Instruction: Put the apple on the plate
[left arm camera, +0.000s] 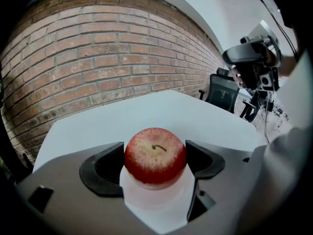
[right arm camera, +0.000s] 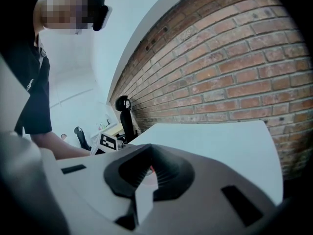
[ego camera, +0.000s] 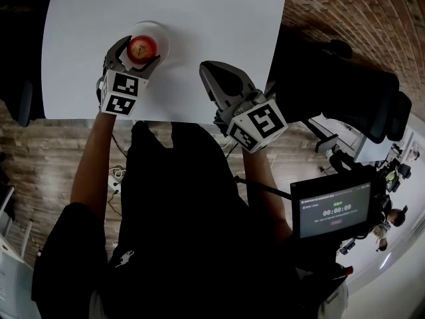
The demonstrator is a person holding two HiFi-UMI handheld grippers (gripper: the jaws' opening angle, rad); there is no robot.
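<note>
Where left tongs point(ego camera: 140, 51) grip, apple point(left arm camera: 155, 155) sits

Red apple point(ego camera: 142, 48) w/ pale-speckled top, upright, stem up, sits on small round white plate point(ego camera: 161, 37), toward white table's point(ego camera: 212, 18) near edge, left of middle, clamped betw. left gripper's point(left arm camera: 155, 155) jaws.

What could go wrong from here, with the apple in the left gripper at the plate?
1. The apple sits between the left gripper fingers over a small plate. Released off-centre, it may roll onto the table.
2. The fingers flank the plate closely, so opening or pulling back could nudge it.
3. The right gripper is shut and off to the side, so nothing steadies the plate.
</note>
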